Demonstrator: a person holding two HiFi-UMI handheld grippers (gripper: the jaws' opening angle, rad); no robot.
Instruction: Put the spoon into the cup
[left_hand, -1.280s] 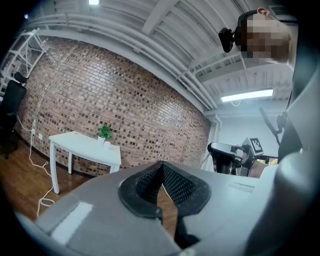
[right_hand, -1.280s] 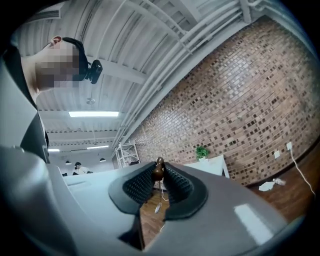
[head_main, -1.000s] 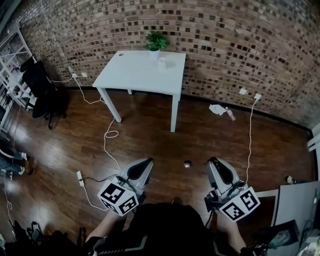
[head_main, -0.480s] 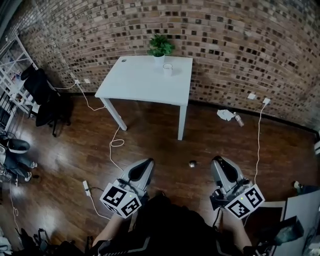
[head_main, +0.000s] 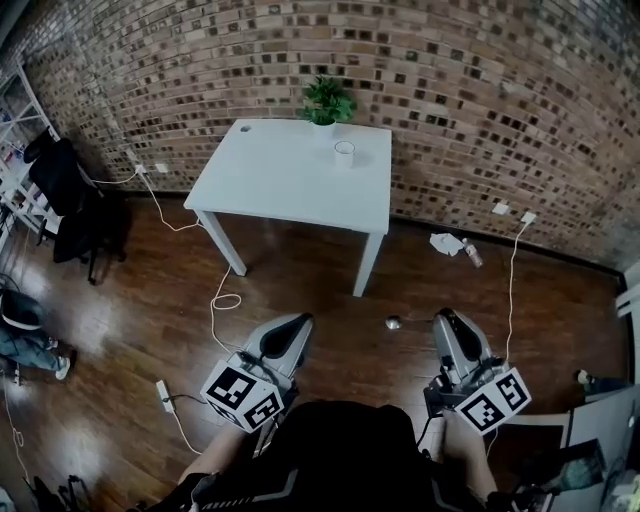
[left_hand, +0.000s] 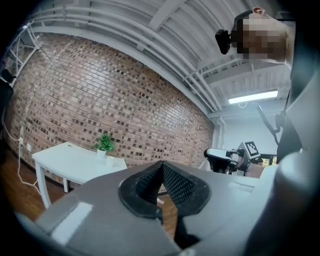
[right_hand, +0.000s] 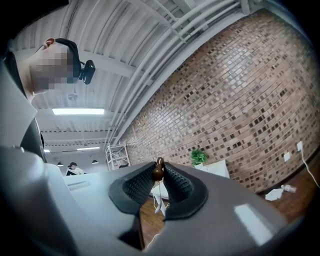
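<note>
"Where's the spoon sitting right now?"

"The right gripper (head_main: 445, 318), low on the right of the head view, is pinching the spoon (right_hand: 159, 171) at the very tips of its jaws. A small brown end is poking out above the ribbed pads (the rest is too thin for me to follow). From above, a rounded shiny bit is showing just left of that gripper's tip, over the wooden floor (head_main: 330, 280)."

"And the other one?"

"The left gripper (head_main: 297, 325), low and a little left of centre, is carrying nothing. Its pads are meeting at the tips, with only floor showing behind them."

"The cup?"

"The cup (head_main: 344, 152) is standing upright on the white table (head_main: 270, 180) in the upper middle of the frame. It's toward the far edge, just beside a small potted plant (head_main: 328, 100) and well apart from both grippers. Both grippers are pointing up the frame toward that table, with the person's hands low at the bottom edge."

"What else is lying about?"

"A brick wall (head_main: 480, 90) is running behind the table. A white cable (head_main: 222, 290) is looping over the floor by the table's near left leg. A dark chair (head_main: 70, 195) is standing at the left edge, and something white and crumpled (head_main: 440, 243) is lying at the foot of the wall, right of the table."
</note>
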